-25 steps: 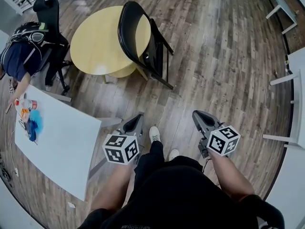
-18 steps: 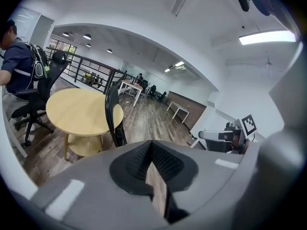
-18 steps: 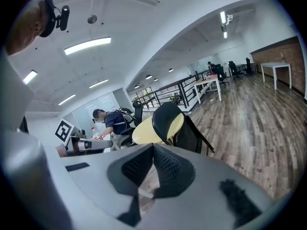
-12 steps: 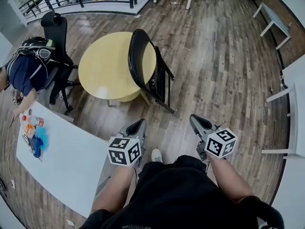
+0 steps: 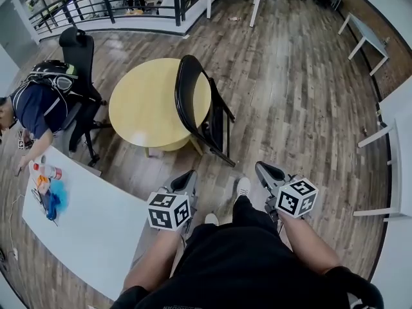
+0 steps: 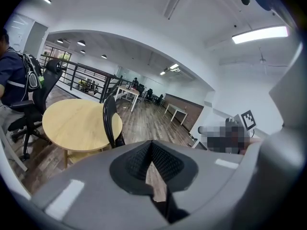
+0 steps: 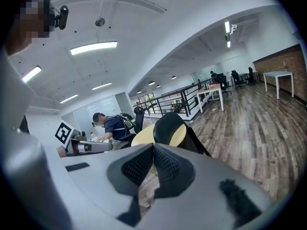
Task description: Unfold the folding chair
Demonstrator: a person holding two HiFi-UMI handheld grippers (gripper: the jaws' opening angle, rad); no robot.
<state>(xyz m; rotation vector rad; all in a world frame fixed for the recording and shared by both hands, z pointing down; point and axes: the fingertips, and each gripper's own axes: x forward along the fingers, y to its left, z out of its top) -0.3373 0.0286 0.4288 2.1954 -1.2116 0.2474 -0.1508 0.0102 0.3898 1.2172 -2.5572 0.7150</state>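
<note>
Head view, read remotely. My left gripper (image 5: 187, 176) and right gripper (image 5: 260, 168) hang side by side low over the wooden floor (image 5: 290, 108). Each has its jaws pressed together with nothing between them. My own body hides the near floor.

The folding chair (image 5: 193, 98) stands folded, well beyond both grippers, at the right edge of the round yellow counter (image 5: 141, 102). I cannot tell whether they touch. Its seat and legs merge into one dark shape.

At far left a seated person (image 5: 35, 105) is cut off by the frame edge. Items on the white counter (image 5: 96, 217) are too small to name.

Count: two grippers, one folding chair, one person, one black office chair (image 5: 78, 50).
</note>
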